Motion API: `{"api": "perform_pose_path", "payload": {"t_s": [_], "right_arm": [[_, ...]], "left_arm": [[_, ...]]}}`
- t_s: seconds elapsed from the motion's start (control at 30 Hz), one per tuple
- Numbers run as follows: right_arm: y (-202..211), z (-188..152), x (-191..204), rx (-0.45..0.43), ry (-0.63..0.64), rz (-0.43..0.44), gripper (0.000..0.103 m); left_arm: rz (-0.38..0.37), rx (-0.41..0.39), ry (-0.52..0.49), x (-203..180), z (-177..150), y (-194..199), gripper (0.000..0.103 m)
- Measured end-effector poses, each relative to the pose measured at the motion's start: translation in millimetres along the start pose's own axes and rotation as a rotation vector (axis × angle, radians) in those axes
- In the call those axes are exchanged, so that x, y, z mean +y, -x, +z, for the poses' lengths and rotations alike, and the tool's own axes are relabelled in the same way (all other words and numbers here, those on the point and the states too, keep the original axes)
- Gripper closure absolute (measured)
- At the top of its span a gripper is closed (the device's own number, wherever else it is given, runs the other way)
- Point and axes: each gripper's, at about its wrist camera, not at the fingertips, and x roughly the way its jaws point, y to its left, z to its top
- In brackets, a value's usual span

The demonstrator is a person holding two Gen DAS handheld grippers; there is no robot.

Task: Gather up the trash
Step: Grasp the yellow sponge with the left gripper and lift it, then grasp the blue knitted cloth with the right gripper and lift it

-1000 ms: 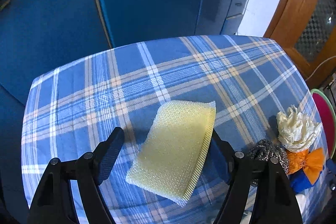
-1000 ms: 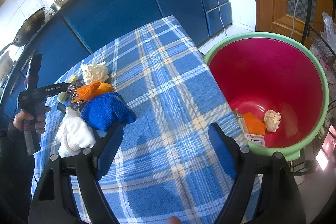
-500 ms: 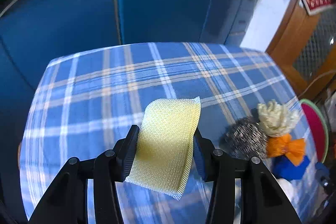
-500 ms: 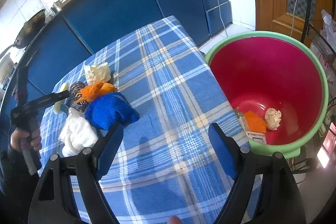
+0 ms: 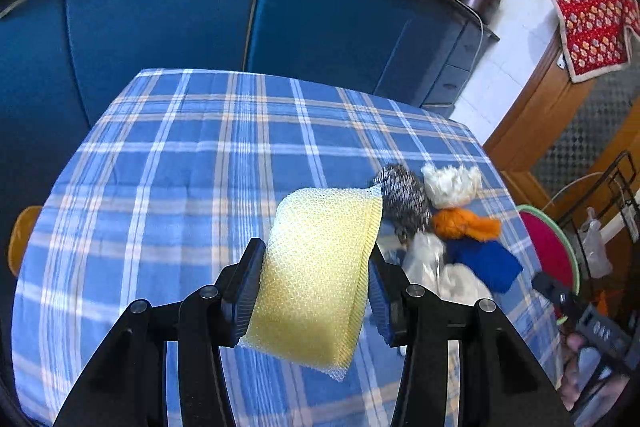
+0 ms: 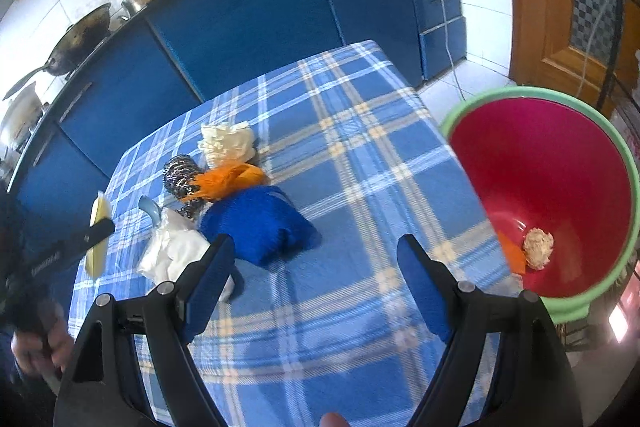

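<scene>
Left gripper (image 5: 316,291) is clamped on the yellow sponge (image 5: 320,267), frame centre, lifted clear of the plaid tablecloth (image 5: 180,187); I read that as carrying it binward. Right gripper (image 6: 316,291) gapes empty, low centre, near the blue cloth (image 6: 260,227), probably next. Red bin (image 6: 552,187), right edge, holds a paper wad (image 6: 538,247) and an orange scrap (image 6: 510,251).

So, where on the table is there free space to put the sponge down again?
The checked cloth is bare between the cabinet-side edge and the pile, and again between the blue cloth and the red bucket. It is crowded where the steel scourer, orange wrapper and white tissues lie together.
</scene>
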Motion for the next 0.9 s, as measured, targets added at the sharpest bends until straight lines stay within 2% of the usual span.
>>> {"api": "perform_pose_path", "payload": {"t_s": [0.13, 0.53, 0.7, 0.73, 0.9], "right_arm": [[-9.4, 2.8, 10.9, 0.015, 0.024, 0.011, 0.021], [-42.5, -2.2, 38.2, 0.065, 0.108, 0.021, 0.041], [-42.5, -3.7, 40.1, 0.055, 0.136, -0.001, 0.056], [-42.4, -3.8, 40.5, 0.055, 0.142, -0.001, 0.062], [-39.9, -7.6, 44.5, 0.05, 0.168, 0.004, 0.08]], "left_arm": [[0.005, 0.0, 0.011, 0.6, -10.7, 4.3, 0.053], [-0.001, 0.014, 0.018, 3.5, -24.8, 3.8, 0.053], [-0.01, 0.023, 0.028, 5.8, -26.0, -0.3, 0.053], [-0.011, 0.024, 0.029, 5.6, -26.5, -0.7, 0.053], [-0.014, 0.018, 0.029, 3.8, -28.3, 2.4, 0.053]]}}
